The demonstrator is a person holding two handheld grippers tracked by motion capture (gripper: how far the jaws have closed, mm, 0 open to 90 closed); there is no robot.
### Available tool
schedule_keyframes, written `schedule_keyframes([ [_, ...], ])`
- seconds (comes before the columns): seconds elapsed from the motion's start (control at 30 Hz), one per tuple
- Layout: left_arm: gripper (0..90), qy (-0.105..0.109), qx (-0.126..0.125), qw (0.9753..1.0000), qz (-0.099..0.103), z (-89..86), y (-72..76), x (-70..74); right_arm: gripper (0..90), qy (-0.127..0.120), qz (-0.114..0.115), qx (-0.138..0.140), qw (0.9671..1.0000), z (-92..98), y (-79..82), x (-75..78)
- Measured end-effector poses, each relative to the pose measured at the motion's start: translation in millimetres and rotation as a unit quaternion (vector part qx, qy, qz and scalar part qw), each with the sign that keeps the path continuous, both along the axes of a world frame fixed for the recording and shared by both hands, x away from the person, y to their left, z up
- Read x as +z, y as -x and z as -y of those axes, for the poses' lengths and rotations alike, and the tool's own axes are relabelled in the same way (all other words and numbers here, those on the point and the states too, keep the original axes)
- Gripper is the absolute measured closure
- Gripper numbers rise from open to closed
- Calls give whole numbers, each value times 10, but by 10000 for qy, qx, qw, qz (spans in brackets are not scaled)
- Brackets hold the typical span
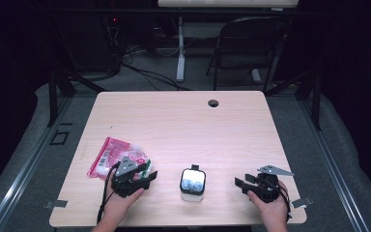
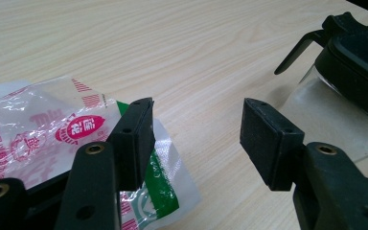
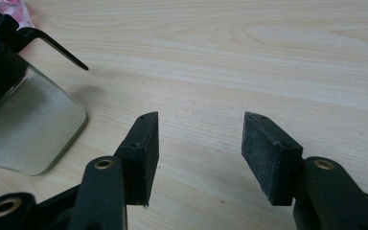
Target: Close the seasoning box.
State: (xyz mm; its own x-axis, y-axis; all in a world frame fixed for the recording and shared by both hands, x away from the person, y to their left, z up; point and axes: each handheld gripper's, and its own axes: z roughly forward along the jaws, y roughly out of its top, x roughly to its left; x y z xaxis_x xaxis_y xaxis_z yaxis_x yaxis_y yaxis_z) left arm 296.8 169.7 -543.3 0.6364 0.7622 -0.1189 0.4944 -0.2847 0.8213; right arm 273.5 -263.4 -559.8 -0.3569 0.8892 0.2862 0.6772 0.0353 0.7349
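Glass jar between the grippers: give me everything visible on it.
The glass jar stands upright near the table's front edge, between the two grippers. Clear, squarish, rounded-cornered body; black lid with a black wire clasp lever sticking out. Lid is on. Contents unclear. Only the table touches it; the plastic packet lies apart.

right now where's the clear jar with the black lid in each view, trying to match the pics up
High view: the jar stands near the table's front edge, between the two grippers.
Left gripper view: it is at the right edge, right of the open jaws.
Right gripper view: it is at the left edge, left of the open jaws.
Shared landmark: the jar's black latch lever.
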Motion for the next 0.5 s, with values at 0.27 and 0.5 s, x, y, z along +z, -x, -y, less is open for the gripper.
schedule_keyframes([
  [0.27,458,-88,-78,9999,-30,56,15,-25,473,43,-49,44,10000,-22,-4,-18],
  [0.5,457,-67,-64,10000,-18,61,23,-26,471,-62,-49,32,10000,-11,-1,-15],
])
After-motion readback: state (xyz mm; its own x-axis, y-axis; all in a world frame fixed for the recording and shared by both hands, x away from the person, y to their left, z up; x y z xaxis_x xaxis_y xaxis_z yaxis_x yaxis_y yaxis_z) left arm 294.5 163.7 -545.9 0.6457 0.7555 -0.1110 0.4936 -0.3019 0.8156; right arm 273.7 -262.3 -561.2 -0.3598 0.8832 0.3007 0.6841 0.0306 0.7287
